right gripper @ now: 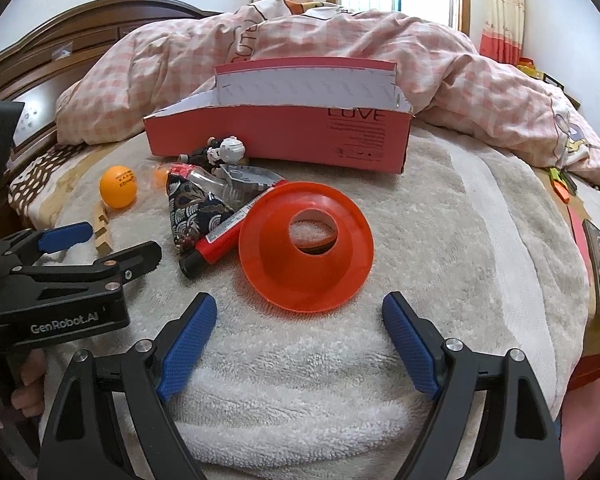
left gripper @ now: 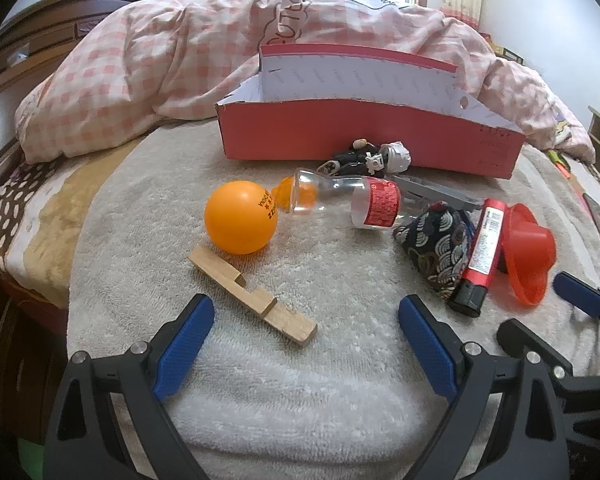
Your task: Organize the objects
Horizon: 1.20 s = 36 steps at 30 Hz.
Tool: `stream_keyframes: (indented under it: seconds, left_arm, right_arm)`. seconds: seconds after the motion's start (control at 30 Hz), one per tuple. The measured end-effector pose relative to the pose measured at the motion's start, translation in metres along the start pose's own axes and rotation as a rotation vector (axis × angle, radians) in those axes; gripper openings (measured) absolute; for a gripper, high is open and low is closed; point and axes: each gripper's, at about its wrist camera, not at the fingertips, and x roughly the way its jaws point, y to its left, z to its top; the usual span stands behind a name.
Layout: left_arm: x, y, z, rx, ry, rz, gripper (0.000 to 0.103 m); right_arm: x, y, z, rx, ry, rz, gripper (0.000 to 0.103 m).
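- Left gripper (left gripper: 306,330): fingers spread wide, nothing between pads, low over white towel (left gripper: 300,392)
- Wooden block (left gripper: 252,295): lies flat just ahead of left finger (left gripper: 184,346), angled toward gap centre
- Orange ball (left gripper: 241,217): beyond block's far end, touching or nearly so
- Clear bottle (left gripper: 340,200): on its side, ahead of fingers, right of ball
- Patterned pouch (left gripper: 436,246) and red tube (left gripper: 480,252): ahead of right finger (left gripper: 424,350), side by side
- Right gripper (right gripper: 300,338): fingers spread wide, holding nothing
- Red funnel (right gripper: 306,246): just ahead of the gap, wide rim toward cam
- Red box (right gripper: 280,136): open, well beyond fingers, toy figure (right gripper: 224,150) against its front wall
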Motion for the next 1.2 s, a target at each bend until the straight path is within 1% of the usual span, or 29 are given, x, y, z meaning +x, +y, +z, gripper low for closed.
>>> stream_keyframes:
  seconds: [0.1,0.2,0.33,0.4,0.47,0.53,0.87,0.93,1.07,1.17,1.2]
  left_arm:
    - [-0.010,0.003,0.001,0.014,-0.018,-0.019,0.095]
    - [-0.018,0.008,0.004,0.037,-0.051,0.013,0.095]
    - [-0.021,0.021,0.009,0.021,-0.070,0.040,0.095]
    - [-0.018,0.026,0.009,0.009,-0.059,0.029,0.095]
    - [-0.010,0.031,0.010,-0.011,-0.017,-0.005,0.095]
    - [-0.006,0.033,0.006,-0.032,-0.002,-0.028,0.095]
    - [0.007,0.030,0.007,-0.035,0.002,-0.013,0.095]
    - [0.009,0.028,0.008,-0.029,0.008,0.000,0.095]
    - [0.011,0.025,0.008,-0.013,0.012,0.017,0.093]
    - [0.010,0.026,0.007,-0.012,0.008,0.020,0.090]
    - [0.010,0.026,0.007,-0.013,0.008,0.019,0.087]
  right_arm:
    - [0.002,-0.002,0.002,-0.007,0.009,0.019,0.087]
    - [0.005,-0.005,0.008,-0.008,0.006,0.028,0.086]
    - [0.006,-0.005,0.015,-0.006,-0.011,0.030,0.086]
    - [0.007,-0.005,0.018,-0.006,-0.019,0.022,0.086]
    - [0.009,-0.005,0.019,-0.006,-0.019,0.017,0.086]
    - [0.012,-0.006,0.018,-0.001,-0.011,0.013,0.086]
    - [0.021,-0.014,0.020,0.043,0.014,0.012,0.085]
    - [0.022,-0.013,0.020,0.040,0.017,0.009,0.084]
    - [0.023,-0.013,0.020,0.031,0.019,-0.001,0.078]
    - [0.022,-0.014,0.020,0.030,0.018,-0.007,0.071]
    - [0.021,-0.014,0.020,0.030,0.019,-0.004,0.071]
